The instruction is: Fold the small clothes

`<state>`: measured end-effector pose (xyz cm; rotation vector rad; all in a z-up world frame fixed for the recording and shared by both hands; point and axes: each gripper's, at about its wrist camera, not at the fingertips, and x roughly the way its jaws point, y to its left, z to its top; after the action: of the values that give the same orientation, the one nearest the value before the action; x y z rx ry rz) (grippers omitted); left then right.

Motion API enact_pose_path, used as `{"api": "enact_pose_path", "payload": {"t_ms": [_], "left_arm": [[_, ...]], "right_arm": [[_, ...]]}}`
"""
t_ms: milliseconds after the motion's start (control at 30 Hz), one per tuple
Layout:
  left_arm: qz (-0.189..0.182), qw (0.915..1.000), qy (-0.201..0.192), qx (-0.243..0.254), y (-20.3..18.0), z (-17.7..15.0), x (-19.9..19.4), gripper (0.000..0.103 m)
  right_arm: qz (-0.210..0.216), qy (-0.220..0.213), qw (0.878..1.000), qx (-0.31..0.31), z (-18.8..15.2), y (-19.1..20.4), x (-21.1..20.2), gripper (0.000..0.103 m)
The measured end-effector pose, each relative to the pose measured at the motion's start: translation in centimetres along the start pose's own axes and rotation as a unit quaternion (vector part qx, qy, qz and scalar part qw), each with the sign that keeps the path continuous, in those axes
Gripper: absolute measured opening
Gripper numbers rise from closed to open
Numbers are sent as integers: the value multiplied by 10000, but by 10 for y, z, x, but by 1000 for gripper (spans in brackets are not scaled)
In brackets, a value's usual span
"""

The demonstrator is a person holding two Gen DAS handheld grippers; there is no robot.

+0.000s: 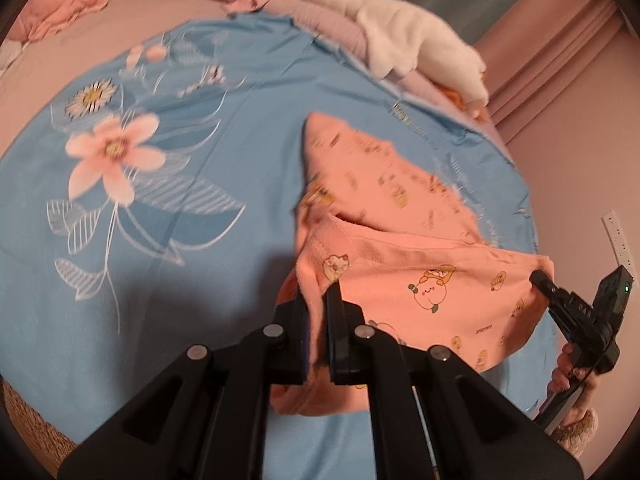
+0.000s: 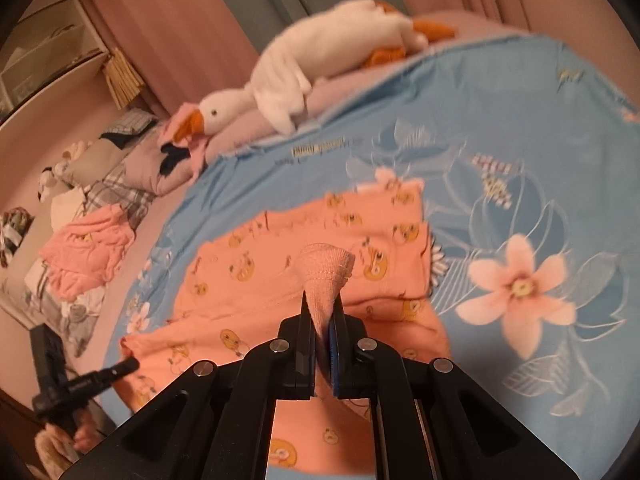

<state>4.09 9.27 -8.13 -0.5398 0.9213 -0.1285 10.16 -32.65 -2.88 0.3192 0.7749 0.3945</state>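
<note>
- The left tool [image 1: 318, 300] has its jaws pressed together on a pinch of the orange garment [image 1: 400, 200] at one end of its ribbed waistband; the cloth runs down between the two fingers
- The right tool [image 2: 322, 320] is likewise clamped on the garment's waistband — a cone of ribbed hem stands up out of its closed jaws; in the left wrist view that tool [image 1: 538, 278] grips the far corner of the same band, with a hand [image 1: 564, 368] on its handle
- The garment, printed with small cartoon animals, hangs stretched between the two tools; its farther part lies on the blue floral sheet [image 1: 200, 240], spread over the bed [image 1: 48, 80]
- A white plush goose [image 2: 288, 76] with an orange beak lies along the sheet's far edge, just off the blue cloth; well apart from the garment
- A crumpled pink cloth [image 2: 88, 256] sits on the bed beside the sheet, near a heap of plaid and grey bedding [image 2: 120, 184]
- Both views are blurred — finer print on the fabric cannot be read
</note>
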Motion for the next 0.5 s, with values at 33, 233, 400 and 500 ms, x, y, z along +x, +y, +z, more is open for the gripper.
{"api": "enact_pose_path", "payload": {"t_ms": [33, 233, 400, 500], "left_arm": [[-66, 10000, -40, 31, -4, 3, -3, 6], [-317, 9984, -371, 282, -25, 18, -21, 6], [-427, 9970, -522, 385, -34, 29, -27, 6], [-473, 9962, -575, 447, -38, 34, -30, 6]], "right_arm": [[-46, -63, 10000, -41, 0, 2, -4, 7], [-223, -442, 9987, -121, -1, 12, -31, 7], [-255, -688, 9972, -133, 3, 13, -48, 7], [-276, -764, 9966, -121, 4, 14, -53, 7]]}}
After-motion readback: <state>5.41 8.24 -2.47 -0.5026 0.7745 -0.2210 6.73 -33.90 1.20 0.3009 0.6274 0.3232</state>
